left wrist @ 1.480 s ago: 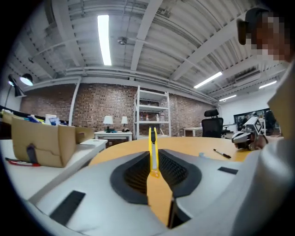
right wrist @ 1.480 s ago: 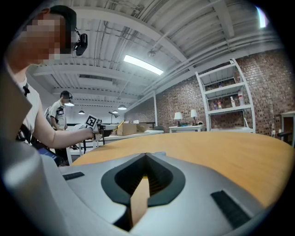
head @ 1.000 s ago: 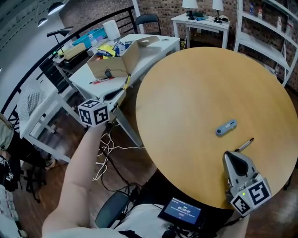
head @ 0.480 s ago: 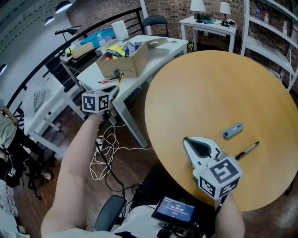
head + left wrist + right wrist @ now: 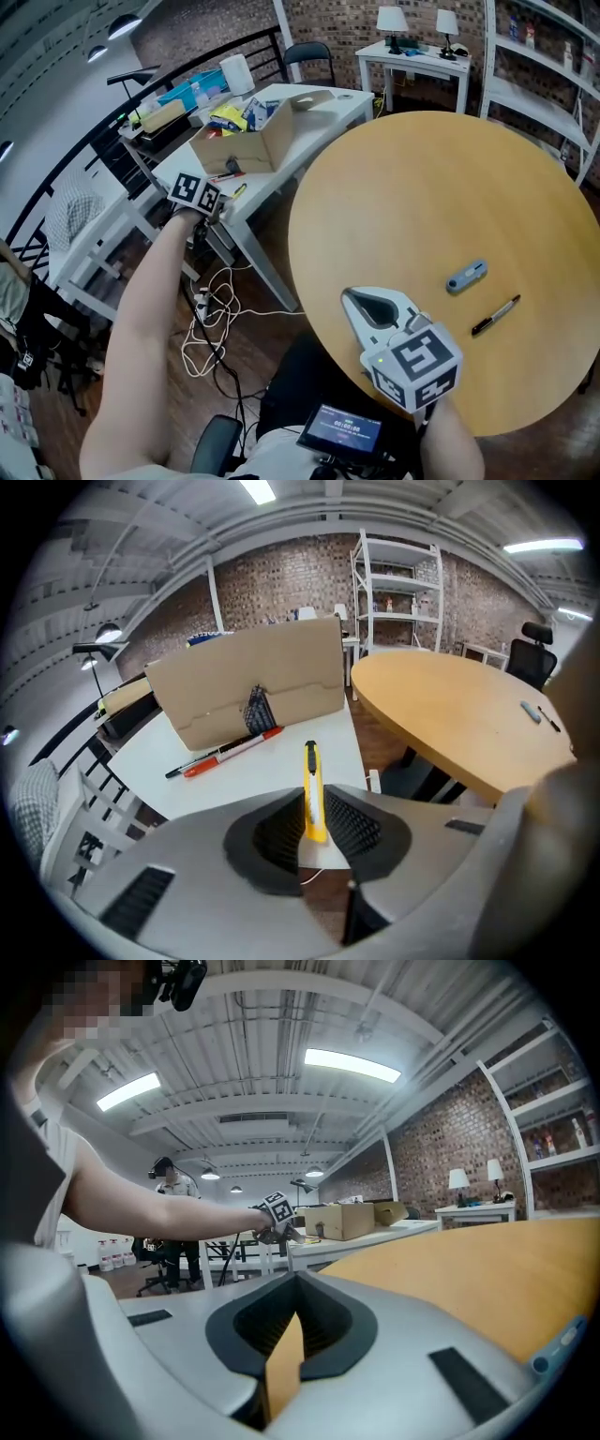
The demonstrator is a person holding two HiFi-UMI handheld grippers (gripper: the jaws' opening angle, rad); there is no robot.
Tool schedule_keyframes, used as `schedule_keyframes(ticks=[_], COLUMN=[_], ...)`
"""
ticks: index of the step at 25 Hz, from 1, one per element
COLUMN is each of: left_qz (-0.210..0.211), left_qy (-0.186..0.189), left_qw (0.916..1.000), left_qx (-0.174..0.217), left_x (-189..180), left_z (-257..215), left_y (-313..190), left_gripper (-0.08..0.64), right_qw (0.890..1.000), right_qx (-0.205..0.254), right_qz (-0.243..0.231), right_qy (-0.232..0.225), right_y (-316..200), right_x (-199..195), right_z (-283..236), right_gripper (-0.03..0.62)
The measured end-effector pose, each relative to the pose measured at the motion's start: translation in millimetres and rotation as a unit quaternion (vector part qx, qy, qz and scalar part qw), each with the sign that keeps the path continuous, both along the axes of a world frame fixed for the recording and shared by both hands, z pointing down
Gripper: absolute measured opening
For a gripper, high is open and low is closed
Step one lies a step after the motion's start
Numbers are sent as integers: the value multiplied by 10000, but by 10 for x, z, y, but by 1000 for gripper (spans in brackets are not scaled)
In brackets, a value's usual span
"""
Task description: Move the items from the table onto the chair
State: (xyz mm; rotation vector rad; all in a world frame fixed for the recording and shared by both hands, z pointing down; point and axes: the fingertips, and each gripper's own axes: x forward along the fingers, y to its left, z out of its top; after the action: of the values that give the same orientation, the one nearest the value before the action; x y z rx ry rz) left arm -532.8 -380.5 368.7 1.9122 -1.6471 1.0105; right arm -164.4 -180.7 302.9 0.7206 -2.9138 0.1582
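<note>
My left gripper (image 5: 312,803) is out over the white table (image 5: 281,780), seen at the left of the head view (image 5: 200,196). A yellow utility knife (image 5: 312,780) sits between its pads, pointing forward over the tabletop. These jaws have just been opening a little, and both pads still touch the knife. My right gripper (image 5: 370,305) hovers shut and empty over the near left part of the round wooden table (image 5: 412,187). To its right lie a small blue-grey tool (image 5: 466,276) and a black pen (image 5: 495,315).
An open cardboard box (image 5: 246,138) stands on the white table, with a red pen and a black pen (image 5: 225,753) in front of it. A black chair (image 5: 308,52) stands behind that table. Cables (image 5: 211,314) lie on the floor between the two tables. Shelves (image 5: 539,56) line the back right.
My left hand has reached further out and down over the white table, carrying the knife. My right gripper has swung left across the round table, away from the pen and blue-grey tool.
</note>
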Motion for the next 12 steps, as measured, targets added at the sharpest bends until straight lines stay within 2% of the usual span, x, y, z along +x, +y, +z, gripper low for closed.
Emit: schedule_keyframes(ticks=[3, 5, 9, 12], left_qz=[13, 15, -89, -80], left_qy=[-140, -311, -573, -640], left_qw=[9999, 9995, 9964, 9889], left_qx=[-81, 30, 616, 1336], left_x=[-31, -50, -24, 147], left_z=[16, -15, -256, -510], left_y=[-33, -27, -8, 20], left_gripper=[83, 84, 100, 100], right_qw=[10000, 9999, 9999, 9999], right_qx=[-30, -26, -37, -6], right_qz=[24, 37, 96, 129], right_qy=[82, 106, 78, 74], right_y=[-22, -26, -39, -28], right_x=[22, 39, 81, 96], right_z=[47, 61, 49, 58], right_gripper=[8, 8, 8, 8])
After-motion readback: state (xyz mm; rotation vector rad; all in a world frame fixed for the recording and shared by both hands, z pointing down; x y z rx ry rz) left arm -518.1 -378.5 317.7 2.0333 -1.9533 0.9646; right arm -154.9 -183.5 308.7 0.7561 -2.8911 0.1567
